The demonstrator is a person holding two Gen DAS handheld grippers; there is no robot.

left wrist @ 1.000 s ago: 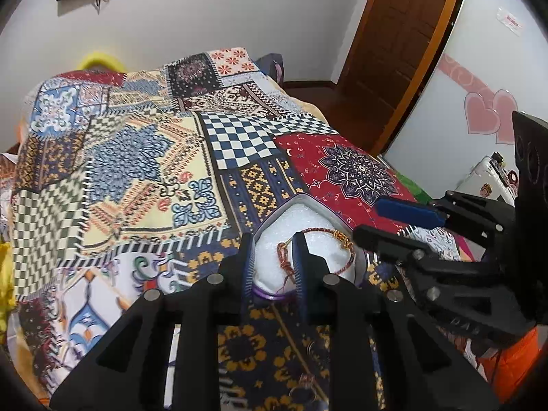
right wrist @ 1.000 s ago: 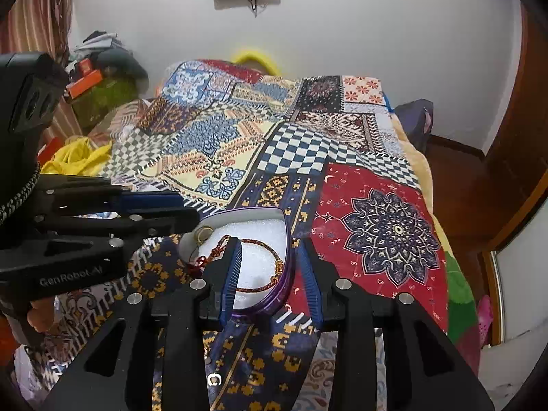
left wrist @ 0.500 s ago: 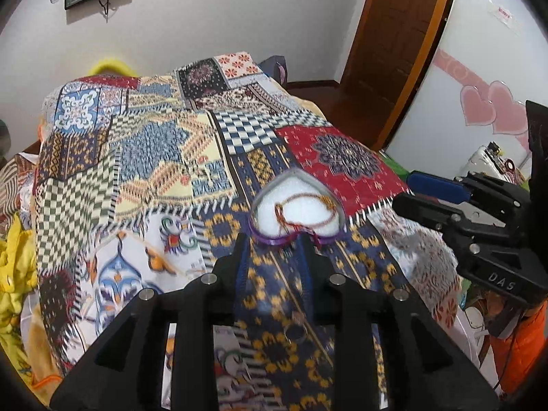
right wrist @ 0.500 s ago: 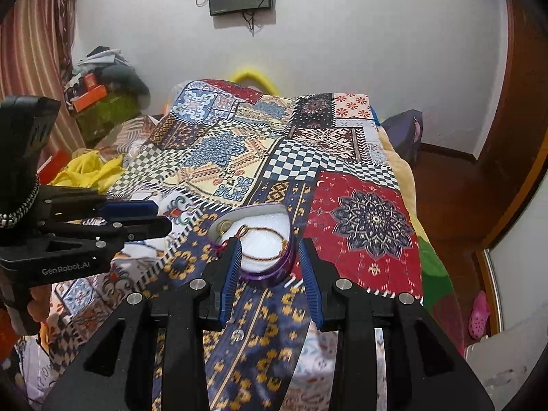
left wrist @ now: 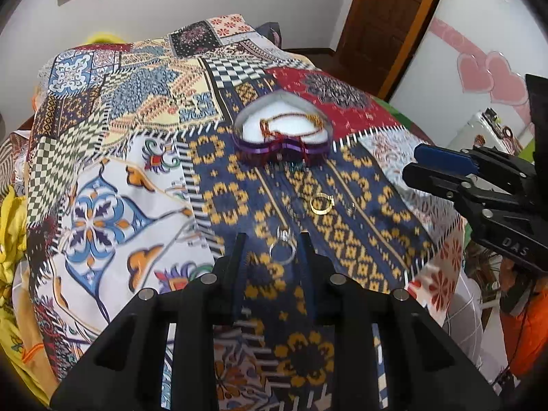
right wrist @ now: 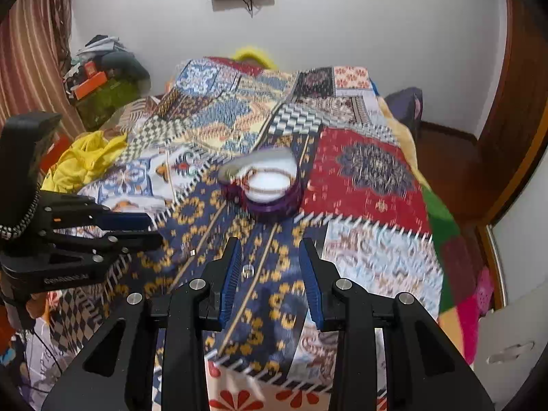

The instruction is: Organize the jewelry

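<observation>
Right up front on the bedspread (left wrist: pixel 113 178), near its closest edge: left gripper (left wrist: pixel 274 239) hanging over a silver ring (left wrist: pixel 282 251), fingers apart, gripping nothing. Just past it, a gold ring (left wrist: pixel 322 203) lying loose on the blue-and-yellow patch. Right gripper (right wrist: pixel 269 250) off at the right edge, also parted and empty. Further in toward the middle, a heart-shaped purple box (left wrist: pixel 284 130) with a red bracelet (left wrist: pixel 291 125) inside.

One heart-shaped box (left wrist: pixel 282 138) sat on one patchwork bedspread (left wrist: pixel 113 178). One bracelet (left wrist: pixel 291 124) lay inside. Loose rings: one gold (left wrist: pixel 321 203), one silver (left wrist: pixel 282 250); others blurred, count unclear. Two grippers: left (left wrist: pixel 273 244), right (right wrist: pixel 269 252).
</observation>
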